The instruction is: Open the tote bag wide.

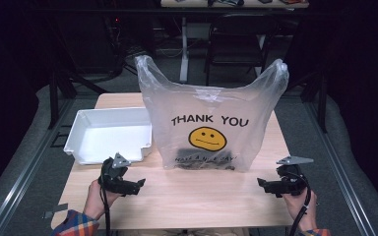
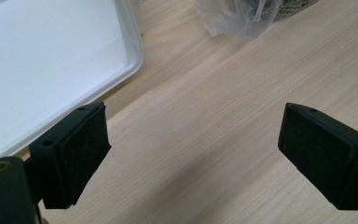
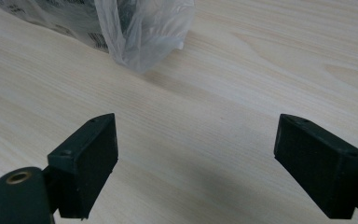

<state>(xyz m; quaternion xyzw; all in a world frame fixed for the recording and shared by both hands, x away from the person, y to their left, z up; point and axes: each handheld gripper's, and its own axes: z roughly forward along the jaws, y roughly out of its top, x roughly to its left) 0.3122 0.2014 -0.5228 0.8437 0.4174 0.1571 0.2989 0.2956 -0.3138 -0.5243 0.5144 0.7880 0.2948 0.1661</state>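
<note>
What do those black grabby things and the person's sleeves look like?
Each hand-held gripper, left and right, is black with two blocky jaws faced with flat dark pads. A grey three-cornered plate sits on top of each, and a black cable trails from it. The sleeves are plaid: orange, blue and yellow.

Looks like a lab/test bay: small wooden table on a metal-framed rig, dark surround, office chair and another desk leg behind, cables on floor.
</note>
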